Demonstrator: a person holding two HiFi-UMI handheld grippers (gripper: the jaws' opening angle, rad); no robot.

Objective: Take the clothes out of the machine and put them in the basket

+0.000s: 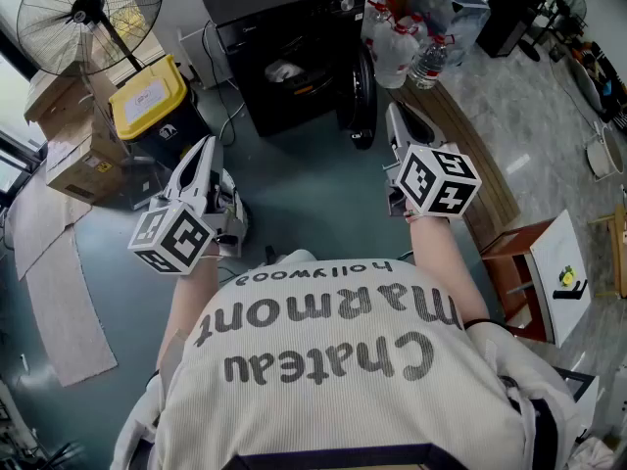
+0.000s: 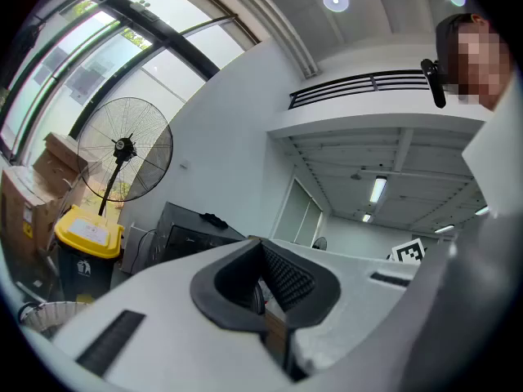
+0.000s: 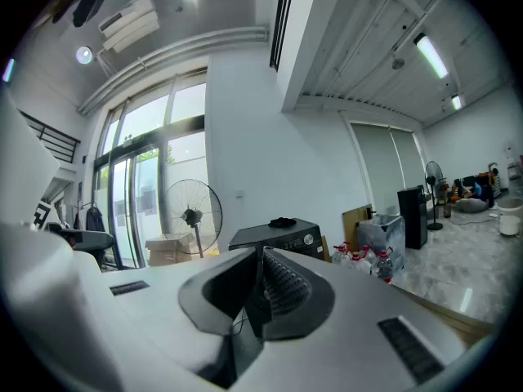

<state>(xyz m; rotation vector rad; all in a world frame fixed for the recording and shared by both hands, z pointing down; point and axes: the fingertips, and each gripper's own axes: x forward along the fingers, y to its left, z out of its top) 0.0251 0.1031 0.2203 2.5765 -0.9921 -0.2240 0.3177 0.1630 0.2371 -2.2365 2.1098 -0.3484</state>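
Black machine (image 1: 284,47) lies beyond left tongs (image 1: 205,148), right tongs (image 1: 396,113).

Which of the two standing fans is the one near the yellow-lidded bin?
The big wire-caged fan at the head view's top left, behind the yellow-lidded bin; the smaller fan stands far right.

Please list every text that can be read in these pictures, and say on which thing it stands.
"Chateau Marmont Hollywood": on the person's shirt, seen upside down in the head view.
Label on the yellow bin lid: too small to read.
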